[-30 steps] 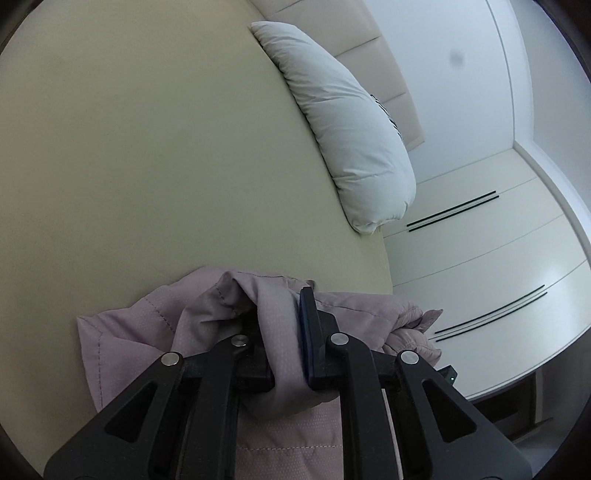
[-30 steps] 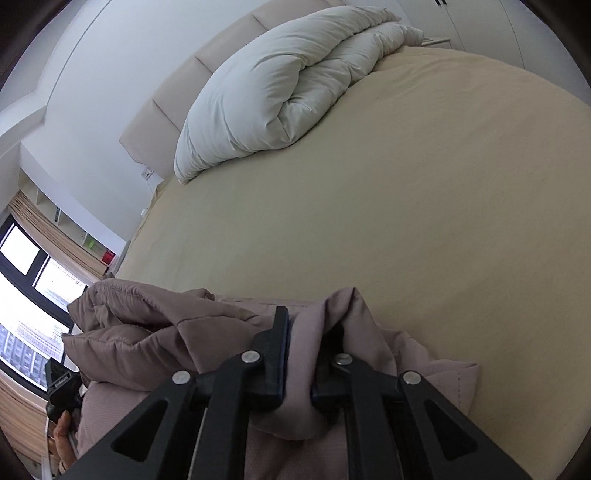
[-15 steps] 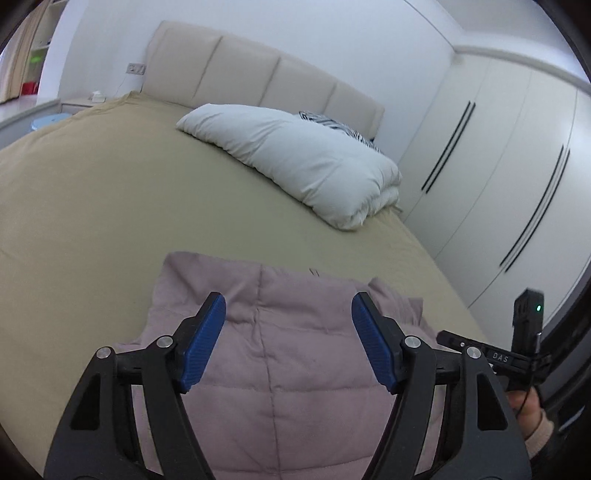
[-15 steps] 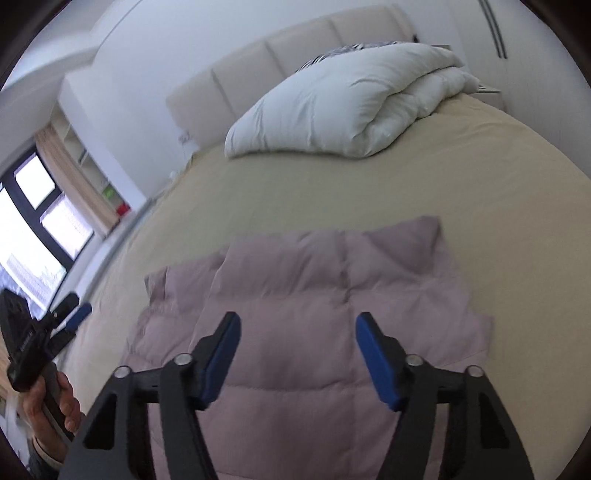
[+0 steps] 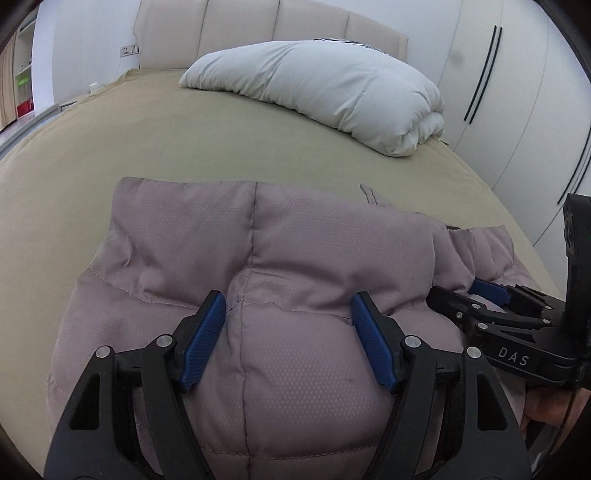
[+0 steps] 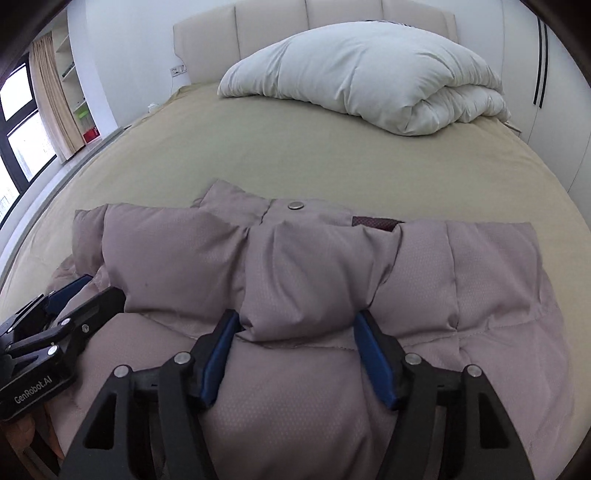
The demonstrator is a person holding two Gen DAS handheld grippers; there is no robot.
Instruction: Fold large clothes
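A mauve quilted puffer jacket (image 5: 266, 258) lies folded on the beige bed, near its front edge; it also shows in the right wrist view (image 6: 317, 266), with a metal snap button (image 6: 294, 205) at its far edge. My left gripper (image 5: 288, 325) is open, its blue pads either side of a puffy fold, holding nothing. My right gripper (image 6: 297, 336) is open, low over the jacket, astride a raised fold. The right gripper also shows at the right of the left wrist view (image 5: 491, 295); the left gripper shows at the left of the right wrist view (image 6: 70, 291).
The beige bed sheet (image 5: 147, 125) stretches away to a white folded duvet (image 5: 332, 85) by the padded headboard (image 6: 306, 18). White wardrobes (image 5: 517, 92) stand on the right. A window and curtain (image 6: 44, 92) are on the left.
Both grippers let go of the jacket and opened. The jacket went from bunched in the jaws to lying folded on the bed. Both grippers then came lower and closer over it.
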